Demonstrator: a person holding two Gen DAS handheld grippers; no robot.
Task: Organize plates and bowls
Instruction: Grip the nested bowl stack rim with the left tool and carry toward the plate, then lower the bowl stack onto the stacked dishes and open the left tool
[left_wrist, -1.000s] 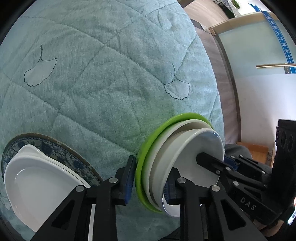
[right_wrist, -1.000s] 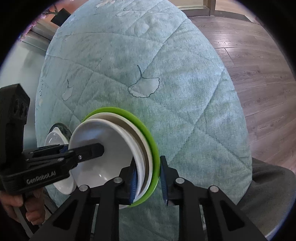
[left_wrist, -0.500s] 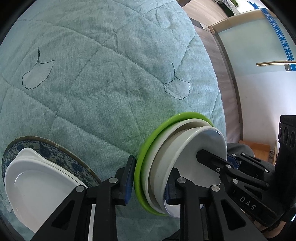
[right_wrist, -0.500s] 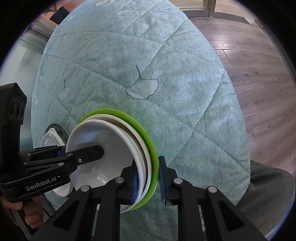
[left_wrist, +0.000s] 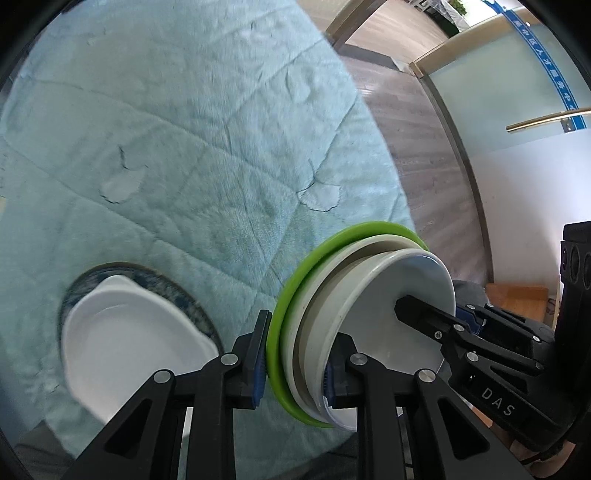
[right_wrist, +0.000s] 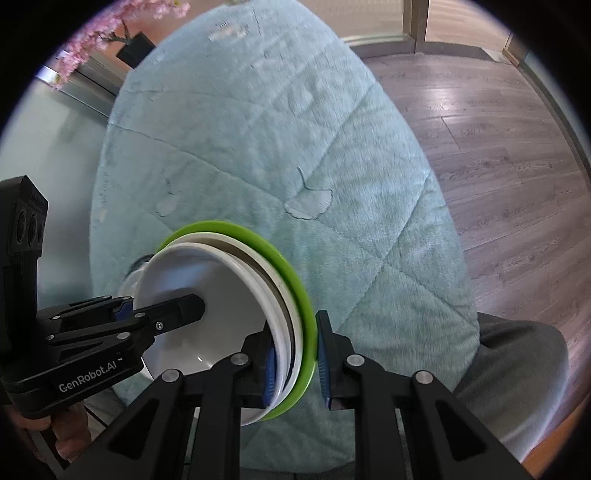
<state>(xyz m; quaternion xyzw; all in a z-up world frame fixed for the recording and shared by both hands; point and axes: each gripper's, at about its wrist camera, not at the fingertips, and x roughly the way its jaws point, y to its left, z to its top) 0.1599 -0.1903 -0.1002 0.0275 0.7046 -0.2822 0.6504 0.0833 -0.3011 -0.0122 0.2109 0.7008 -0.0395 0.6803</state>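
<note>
Soft blue-green cloth (left_wrist: 192, 155) covers one round table. On it sits one blue plate (left_wrist: 177, 291) with one white dish (left_wrist: 125, 339). Two grippers each pinch one stack (right_wrist: 236, 295), a green plate under white bowls: left gripper (left_wrist: 295, 363), right gripper (right_wrist: 293, 360), jaws nearly closed.

Both wrist cameras look steeply down along their jaws from opposite sides, close above the table (left_wrist: 184, 155), sharing the dish stack (left_wrist: 354, 295).
</note>
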